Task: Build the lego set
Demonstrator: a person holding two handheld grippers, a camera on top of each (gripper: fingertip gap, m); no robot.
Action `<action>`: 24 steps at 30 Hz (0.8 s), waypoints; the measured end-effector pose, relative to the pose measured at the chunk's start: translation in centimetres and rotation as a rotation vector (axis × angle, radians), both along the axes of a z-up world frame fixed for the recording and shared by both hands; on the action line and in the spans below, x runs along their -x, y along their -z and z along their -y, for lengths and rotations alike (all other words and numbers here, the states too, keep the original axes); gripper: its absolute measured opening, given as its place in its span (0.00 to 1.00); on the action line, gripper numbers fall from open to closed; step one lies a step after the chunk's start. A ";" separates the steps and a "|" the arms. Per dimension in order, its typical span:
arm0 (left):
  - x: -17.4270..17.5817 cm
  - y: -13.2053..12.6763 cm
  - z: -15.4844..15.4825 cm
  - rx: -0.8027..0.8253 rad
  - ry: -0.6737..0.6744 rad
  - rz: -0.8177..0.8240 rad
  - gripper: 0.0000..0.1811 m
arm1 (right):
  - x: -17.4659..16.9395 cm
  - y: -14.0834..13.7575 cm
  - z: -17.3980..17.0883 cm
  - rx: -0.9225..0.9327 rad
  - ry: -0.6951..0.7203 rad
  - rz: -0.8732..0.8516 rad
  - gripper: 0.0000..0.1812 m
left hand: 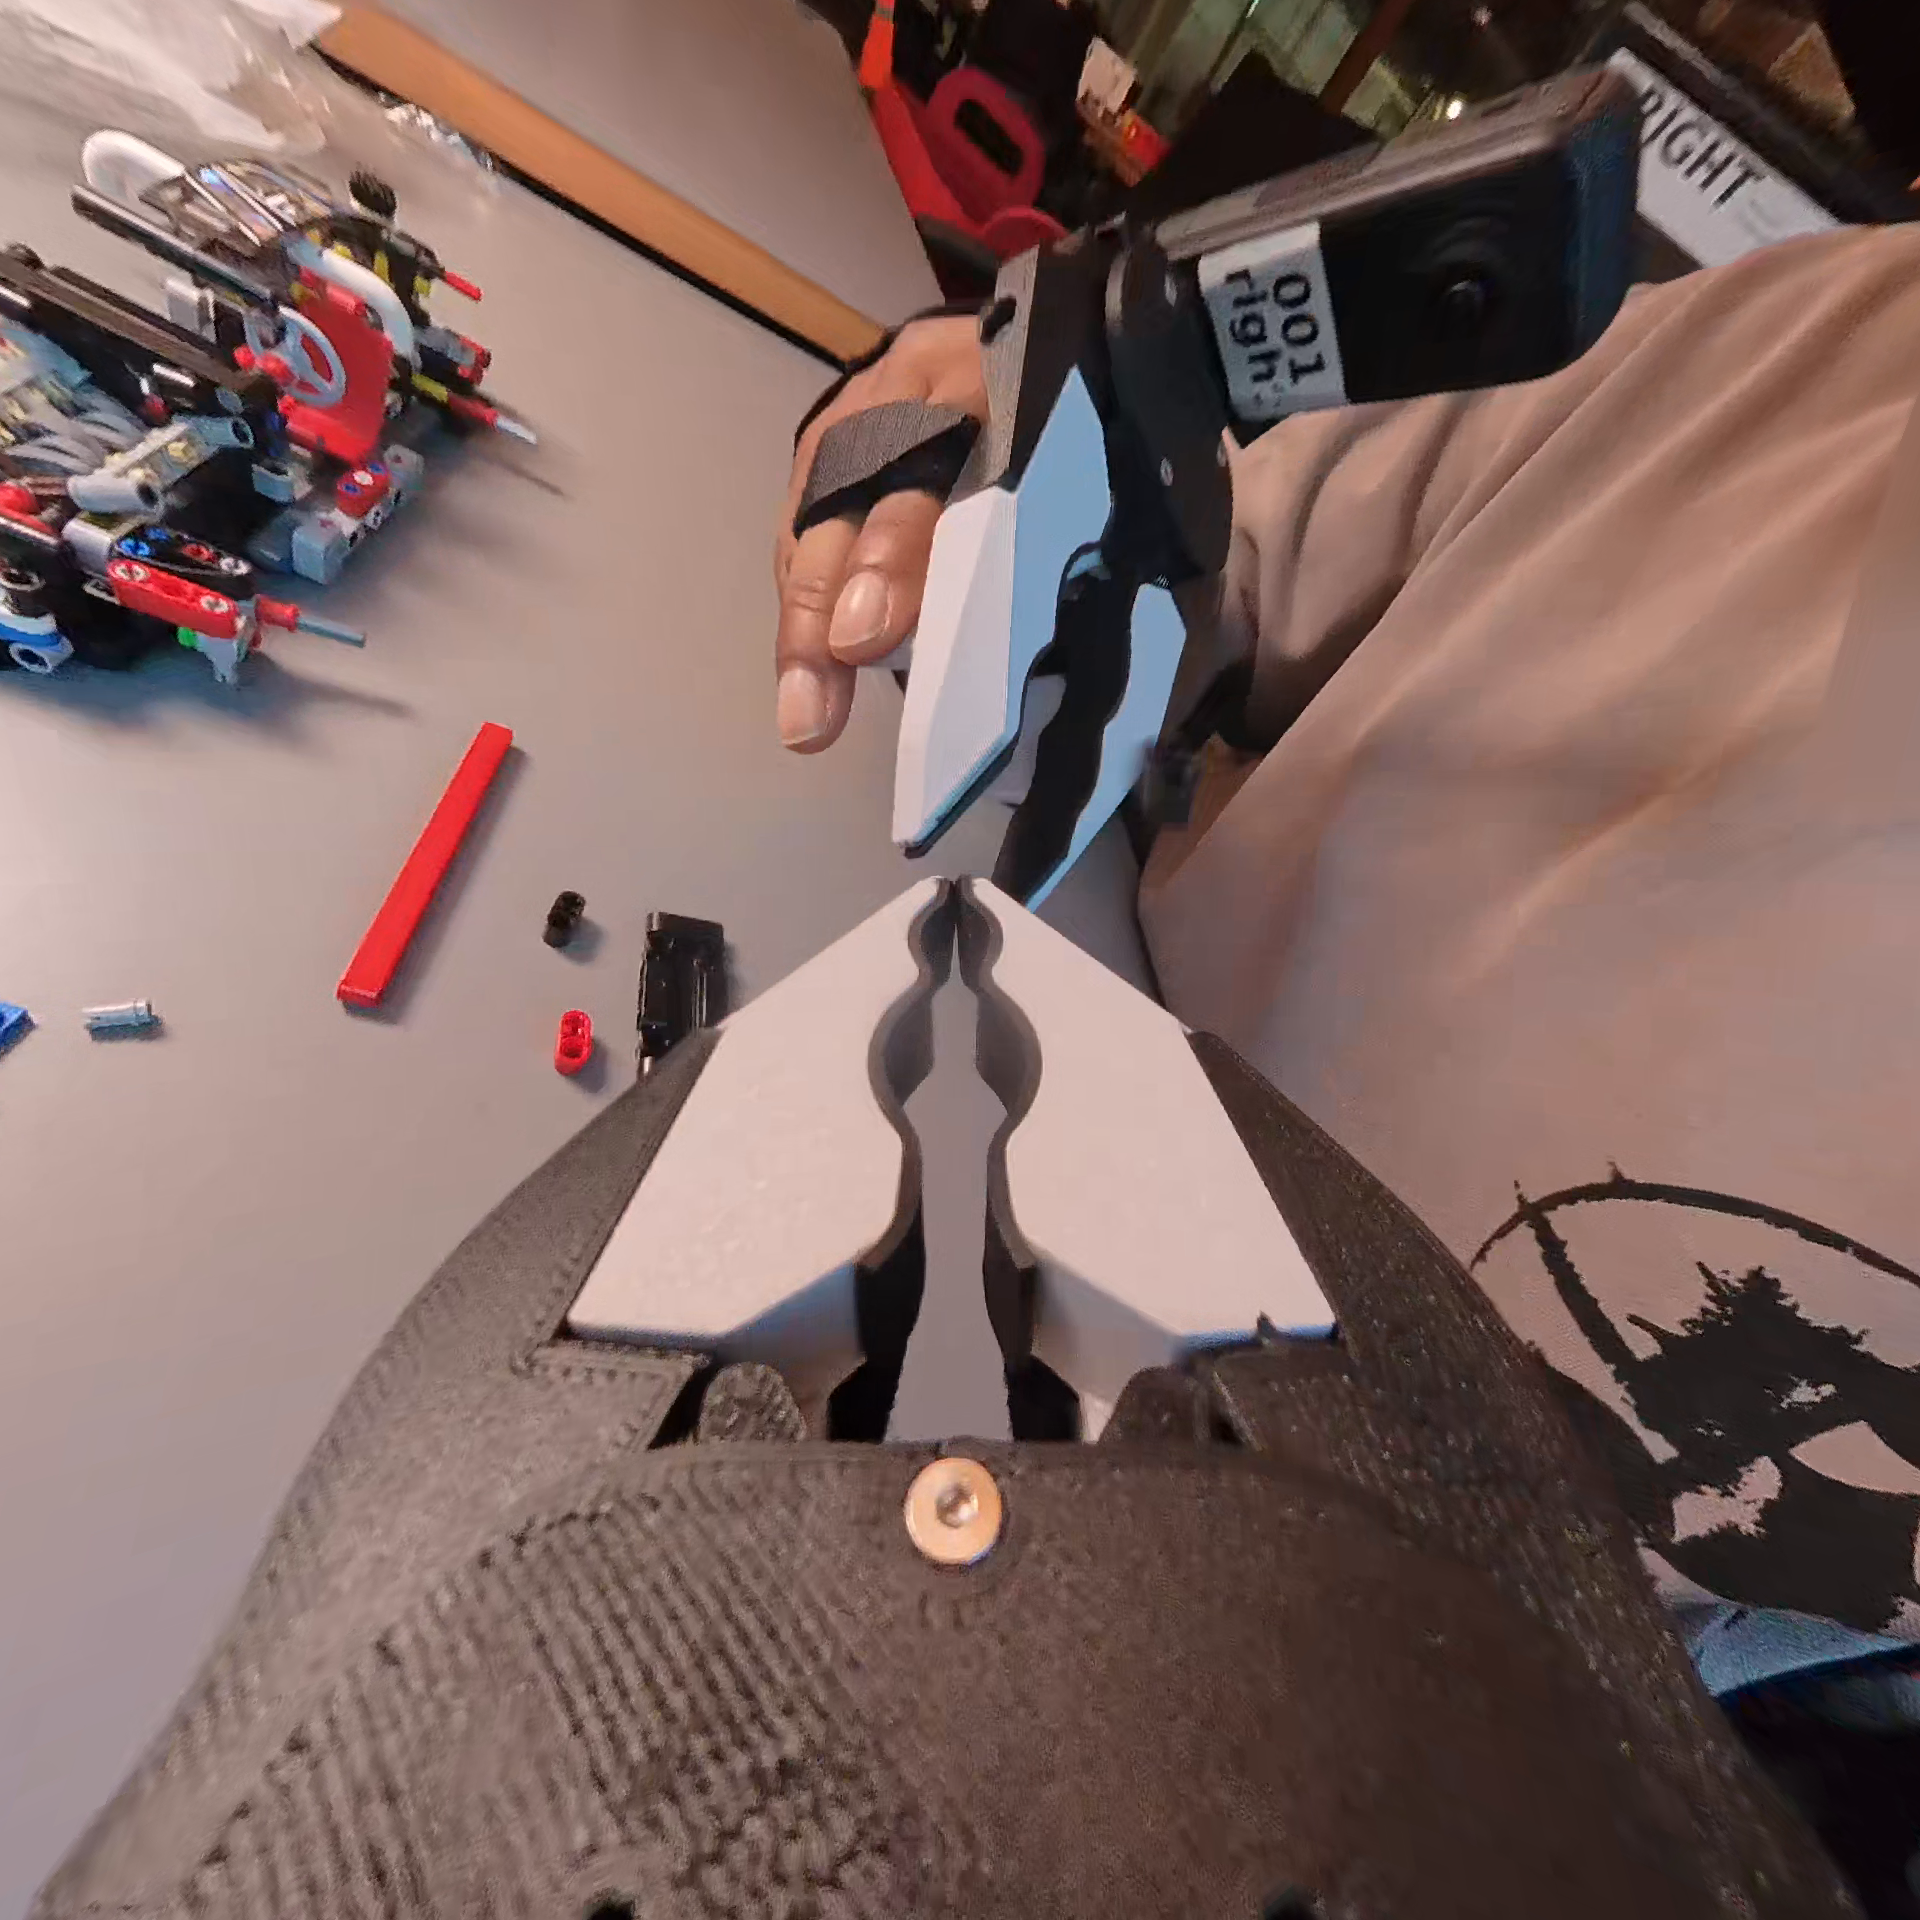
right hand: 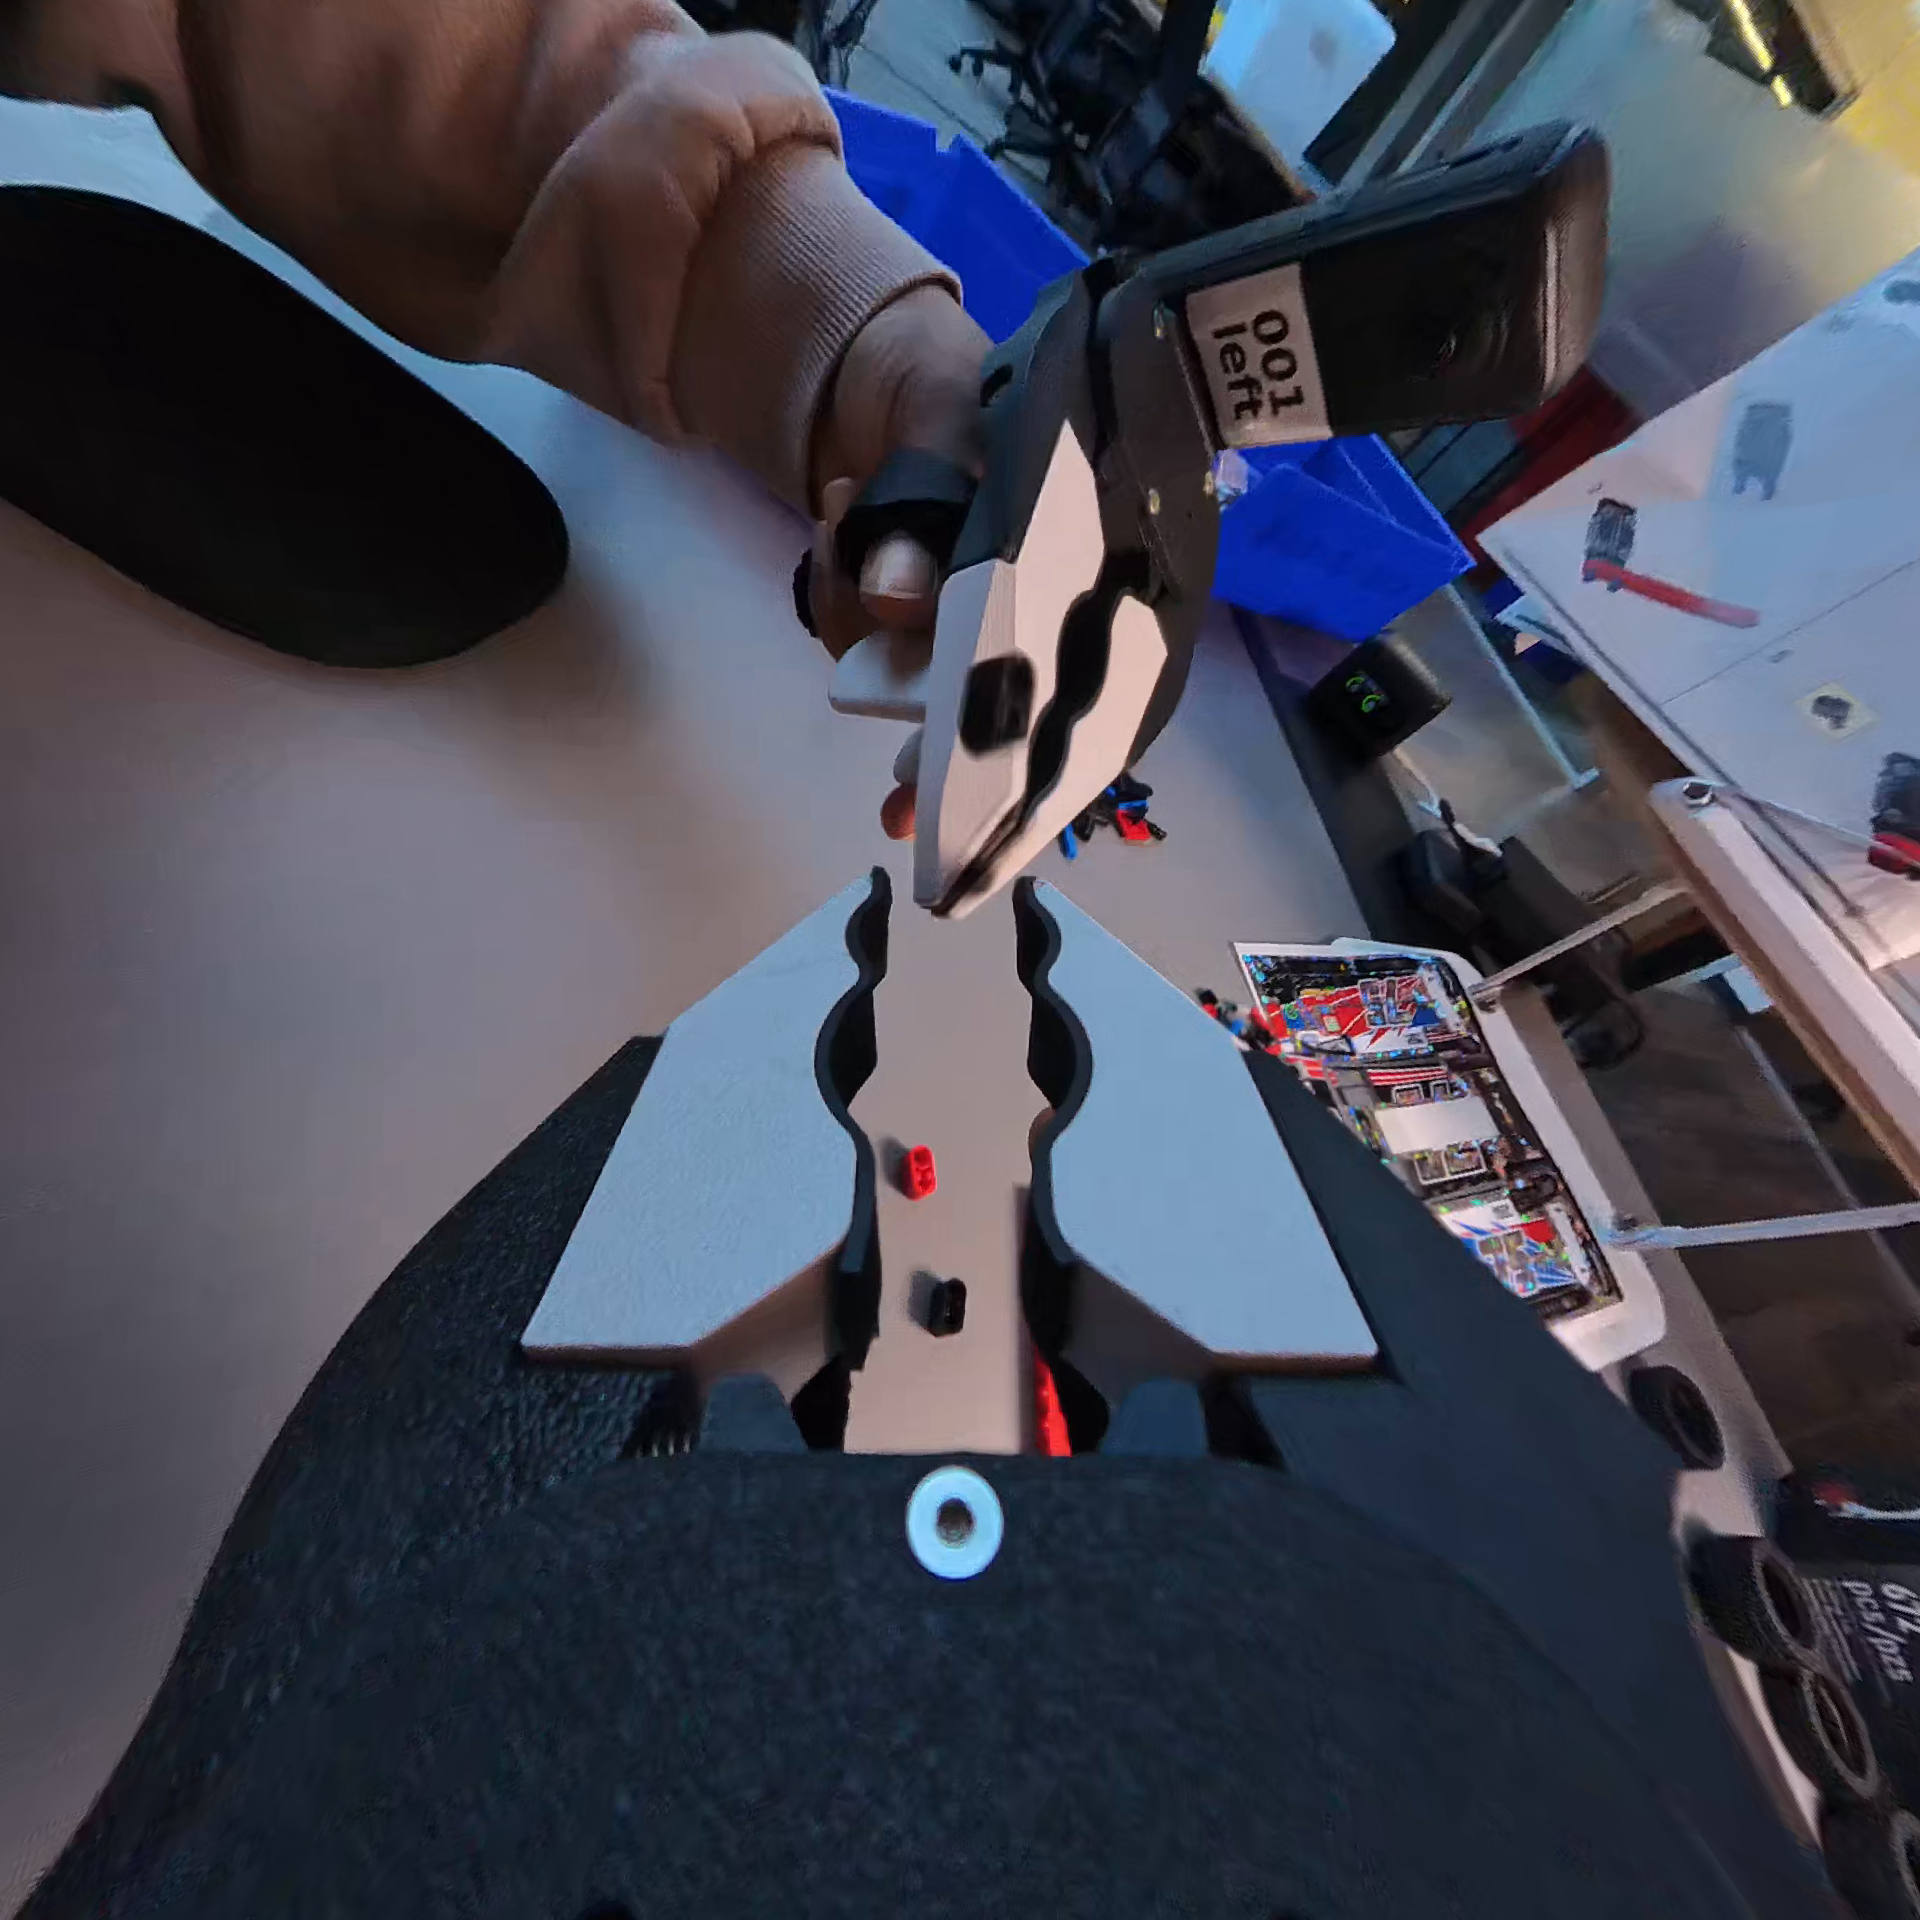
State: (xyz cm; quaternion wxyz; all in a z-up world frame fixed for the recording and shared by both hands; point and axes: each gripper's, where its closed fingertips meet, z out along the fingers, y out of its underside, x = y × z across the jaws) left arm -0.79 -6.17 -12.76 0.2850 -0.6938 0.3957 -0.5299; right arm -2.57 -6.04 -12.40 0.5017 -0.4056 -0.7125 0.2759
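Observation:
My left gripper (left hand: pixel 956 885) is shut, and I see nothing between its tips. It hangs above the grey table, tip to tip with my right gripper (right hand: pixel 951 885), which is open and empty. The left gripper also shows in the right wrist view (right hand: pixel 1023 707), and the right gripper in the left wrist view (left hand: pixel 997 727). On the table lie a long red beam (left hand: pixel 426 868), a small black connector (left hand: pixel 564 918), a black block (left hand: pixel 681 982) and a small red connector (left hand: pixel 572 1041). The red connector (right hand: pixel 916 1171) and the black connector (right hand: pixel 940 1304) show between my right fingers. The part-built Lego model (left hand: pixel 208 416) stands far left.
A grey pin (left hand: pixel 120 1016) and a blue piece (left hand: pixel 10 1023) lie at the left. A sticker sheet (right hand: pixel 1434 1132), blue bins (right hand: pixel 1330 540), an instruction booklet on a stand (right hand: pixel 1766 499), loose pieces (right hand: pixel 1117 816) and black tyres (right hand: pixel 1766 1610) are to the right. The person's torso is close. Only a small space, under 4 cm, lies between the two pairs of fingers. The black block (left hand: pixel 681 982) is about 12 cm from both grippers' fingertips. The small red connector (left hand: pixel 572 1041) is about equally far from each gripper, around 12 cm. It is also in sight in the right wrist view (right hand: pixel 918 1169). Both grippers' tips are roughly 15 cm from the long red beam (left hand: pixel 426 868).

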 end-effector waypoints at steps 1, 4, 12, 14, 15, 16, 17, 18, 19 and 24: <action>-0.2 0.4 -0.1 0.003 0.000 -0.028 0.00 | -0.2 0.3 -0.1 0.009 -0.001 0.011 0.10; -0.6 1.2 -0.4 0.019 -0.001 -0.079 0.00 | -0.8 1.1 -0.1 0.039 -0.008 0.038 0.06; 2.0 3.7 -3.2 -0.066 -0.244 -0.120 0.00 | -3.2 3.3 -1.3 0.124 0.065 0.065 0.00; 3.0 3.3 -3.5 -0.106 -0.290 -0.101 0.00 | -3.2 3.7 -0.9 0.155 0.053 0.068 0.00; 3.5 2.9 -3.7 -0.126 -0.316 -0.091 0.00 | -3.1 4.0 -0.7 0.161 0.049 0.069 0.00; 4.0 2.6 -3.9 -0.142 -0.339 -0.079 0.00 | -3.0 4.2 -0.7 0.166 0.047 0.070 0.00; 4.4 2.2 -4.1 -0.152 -0.359 -0.065 0.00 | -2.8 4.4 -0.7 0.170 0.045 0.073 0.00; 4.8 1.9 -4.2 -0.158 -0.374 -0.053 0.00 | -2.6 4.6 -0.6 0.177 0.041 0.076 0.00; 5.1 1.5 -4.3 -0.166 -0.385 -0.044 0.00 | -2.5 4.7 -0.5 0.186 0.036 0.077 0.00; 6.7 -0.2 -3.9 -0.230 -0.408 -0.079 0.00 | -2.1 4.7 0.2 0.198 0.018 0.072 0.01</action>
